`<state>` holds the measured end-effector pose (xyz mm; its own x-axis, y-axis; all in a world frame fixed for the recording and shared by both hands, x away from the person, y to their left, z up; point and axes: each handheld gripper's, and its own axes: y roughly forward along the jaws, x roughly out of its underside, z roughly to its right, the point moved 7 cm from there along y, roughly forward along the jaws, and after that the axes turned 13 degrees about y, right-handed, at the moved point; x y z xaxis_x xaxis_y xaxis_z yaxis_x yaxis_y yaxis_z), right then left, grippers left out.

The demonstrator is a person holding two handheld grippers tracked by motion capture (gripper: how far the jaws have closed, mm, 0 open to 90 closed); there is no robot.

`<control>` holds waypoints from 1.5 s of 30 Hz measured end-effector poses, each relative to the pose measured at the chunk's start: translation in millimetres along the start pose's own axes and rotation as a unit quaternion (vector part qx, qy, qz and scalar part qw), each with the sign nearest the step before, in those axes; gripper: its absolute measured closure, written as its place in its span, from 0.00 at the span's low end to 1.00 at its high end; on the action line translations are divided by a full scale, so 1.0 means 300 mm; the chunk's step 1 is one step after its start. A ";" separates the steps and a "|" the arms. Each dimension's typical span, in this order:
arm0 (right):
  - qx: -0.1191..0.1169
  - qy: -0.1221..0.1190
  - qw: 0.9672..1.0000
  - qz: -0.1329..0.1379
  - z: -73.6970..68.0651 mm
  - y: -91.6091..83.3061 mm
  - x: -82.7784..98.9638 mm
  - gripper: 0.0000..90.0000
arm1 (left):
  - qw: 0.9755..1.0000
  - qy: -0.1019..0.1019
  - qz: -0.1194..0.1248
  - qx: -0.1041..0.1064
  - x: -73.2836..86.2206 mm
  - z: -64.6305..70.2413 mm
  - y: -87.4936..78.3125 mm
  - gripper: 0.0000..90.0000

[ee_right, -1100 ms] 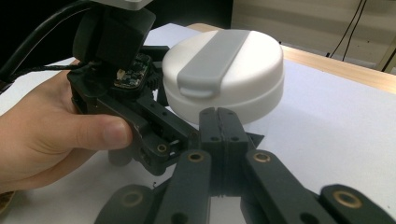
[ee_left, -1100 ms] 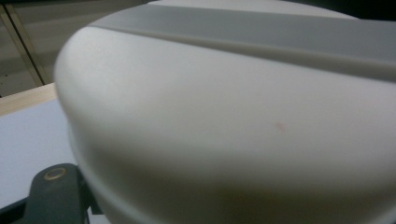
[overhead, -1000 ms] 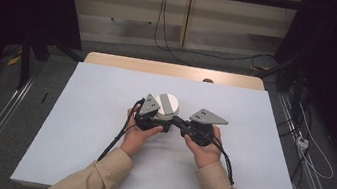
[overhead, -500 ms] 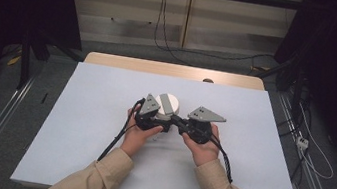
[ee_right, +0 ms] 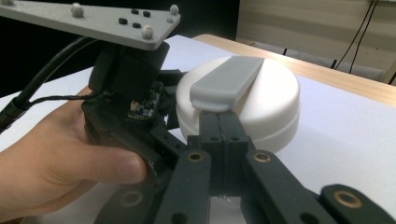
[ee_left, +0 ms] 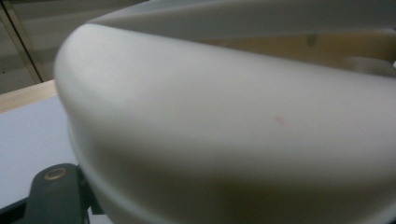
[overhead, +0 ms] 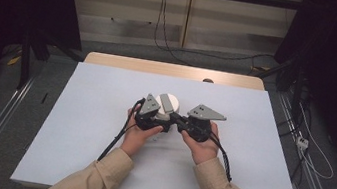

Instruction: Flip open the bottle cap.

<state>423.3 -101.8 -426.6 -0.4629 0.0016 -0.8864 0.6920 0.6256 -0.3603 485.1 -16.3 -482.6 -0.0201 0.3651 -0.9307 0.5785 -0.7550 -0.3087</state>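
Both forearms in tan sleeves reach in from the bottom of the high view, converging toward the middle. The left hand (overhead: 137,135) grips the left gripper (overhead: 159,118), its grey plate tilted up. The right hand (overhead: 200,147) holds the right gripper (overhead: 176,119), which points left toward the other. In the right gripper view its black fingers (ee_right: 219,126) are pressed together, no gap between them.

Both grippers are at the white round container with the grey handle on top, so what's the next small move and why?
Probably lift the right gripper slightly to test whether the lid comes free. Its fingers look closed at the near end of the grey handle, while the left gripper sits tight against the white container, seemingly steadying it on the table.
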 end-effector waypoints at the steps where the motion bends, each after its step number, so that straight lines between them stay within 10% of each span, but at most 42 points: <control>1: 0.000 -0.002 1.000 0.000 -0.001 0.001 -0.003 1.00 | 1.000 0.000 0.000 0.000 0.000 0.000 0.000 0.20; 45: 0.016 -0.019 0.999 0.024 -0.024 0.074 -0.139 1.00 | 1.000 -0.008 0.002 0.000 0.000 0.002 0.001 0.20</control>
<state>454.1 -82.4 -395.6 -0.4084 0.0004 -0.9128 0.7302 0.6002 -0.3265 484.9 -17.0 -482.7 -0.0306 0.3533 -0.9350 0.5778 -0.7570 -0.3049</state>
